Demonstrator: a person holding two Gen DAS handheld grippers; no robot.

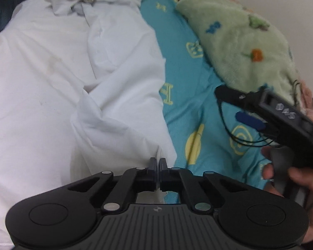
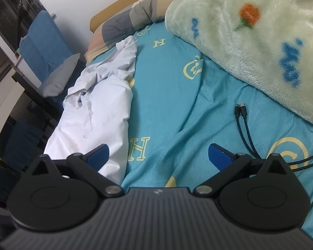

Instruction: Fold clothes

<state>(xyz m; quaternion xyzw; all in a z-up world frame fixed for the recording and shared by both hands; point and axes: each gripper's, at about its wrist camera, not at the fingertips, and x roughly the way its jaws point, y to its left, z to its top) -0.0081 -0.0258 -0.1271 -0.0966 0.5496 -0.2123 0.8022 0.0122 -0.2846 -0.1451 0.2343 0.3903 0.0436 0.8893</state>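
A white collared shirt (image 1: 62, 79) lies spread on a turquoise bedsheet (image 1: 183, 95), collar at the far end. My left gripper (image 1: 157, 162) is shut on the shirt's near right edge, pinching a fold of white cloth between its fingers. In the right wrist view the same shirt (image 2: 102, 112) lies to the left, rumpled toward the pillow. My right gripper (image 2: 158, 156) hangs open over the bare sheet just right of the shirt, its blue pads (image 2: 218, 156) wide apart with nothing between them. The right gripper's body (image 1: 281, 116) shows at the right of the left wrist view, held by a hand.
A pale green fleece blanket (image 2: 250, 41) with coloured prints is heaped at the right. Two black cables (image 2: 243, 123) lie on the sheet below it. A striped pillow (image 2: 123, 25) and wooden headboard sit at the far end. A blue chair (image 2: 41, 48) stands beside the bed's left edge.
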